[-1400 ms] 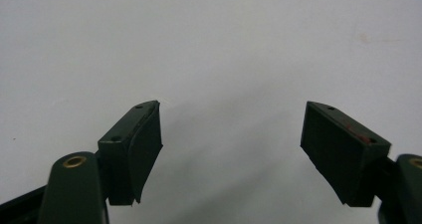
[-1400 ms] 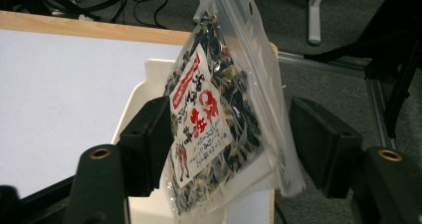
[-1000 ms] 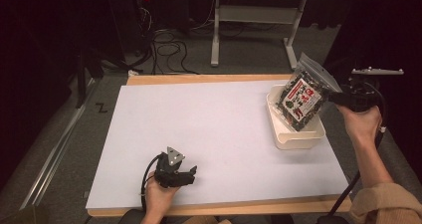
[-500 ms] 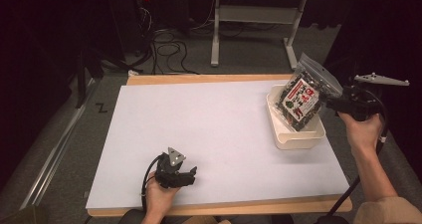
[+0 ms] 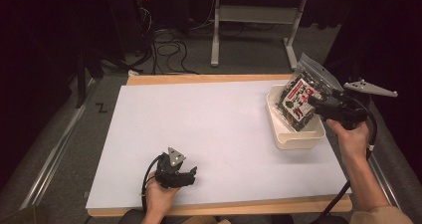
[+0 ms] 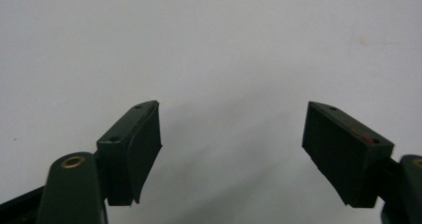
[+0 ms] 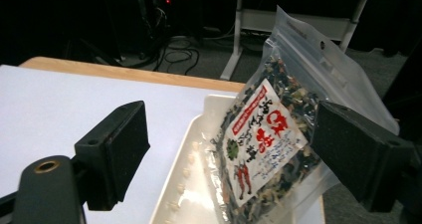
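Over the table [image 5: 214,134], the high view has the right tongs [image 5: 312,103] drawn back from the packet of dried food [image 5: 298,98], their jaws having just been opening with nothing left between them; the packet now leans in the white tray [image 5: 293,139], so the drop looks done. Near the front edge, the left tongs [image 5: 191,173] rest on the sheet. Left gripper view: jaws wide apart, gripping nothing. Right gripper view: jaws spread fully, packet [image 7: 268,134] beyond them, untouched.
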Tool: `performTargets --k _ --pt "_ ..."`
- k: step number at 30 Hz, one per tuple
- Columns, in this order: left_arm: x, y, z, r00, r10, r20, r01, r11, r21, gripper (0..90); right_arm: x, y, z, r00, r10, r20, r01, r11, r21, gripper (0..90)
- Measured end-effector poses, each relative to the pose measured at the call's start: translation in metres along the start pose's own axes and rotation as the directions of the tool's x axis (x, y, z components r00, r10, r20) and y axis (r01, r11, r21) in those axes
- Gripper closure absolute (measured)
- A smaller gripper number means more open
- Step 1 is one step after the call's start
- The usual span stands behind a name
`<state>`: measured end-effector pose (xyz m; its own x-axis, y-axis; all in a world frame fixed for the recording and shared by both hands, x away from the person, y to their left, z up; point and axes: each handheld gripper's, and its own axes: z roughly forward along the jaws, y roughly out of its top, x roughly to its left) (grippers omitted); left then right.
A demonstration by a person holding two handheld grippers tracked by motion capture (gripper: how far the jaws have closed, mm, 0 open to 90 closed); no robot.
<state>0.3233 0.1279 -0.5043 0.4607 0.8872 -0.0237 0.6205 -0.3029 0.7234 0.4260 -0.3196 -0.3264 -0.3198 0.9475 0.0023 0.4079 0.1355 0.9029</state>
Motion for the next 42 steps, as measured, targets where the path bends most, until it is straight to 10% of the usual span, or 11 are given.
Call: performTargets --k 42 --pt "0.0 0.0 -0.002 1.0 0.001 -0.01 -0.001 0.9998 -0.019 24.0 0.034 -0.061 -0.007 0.9958 0.005 -0.092 -0.004 1.0 0.009 16.6"
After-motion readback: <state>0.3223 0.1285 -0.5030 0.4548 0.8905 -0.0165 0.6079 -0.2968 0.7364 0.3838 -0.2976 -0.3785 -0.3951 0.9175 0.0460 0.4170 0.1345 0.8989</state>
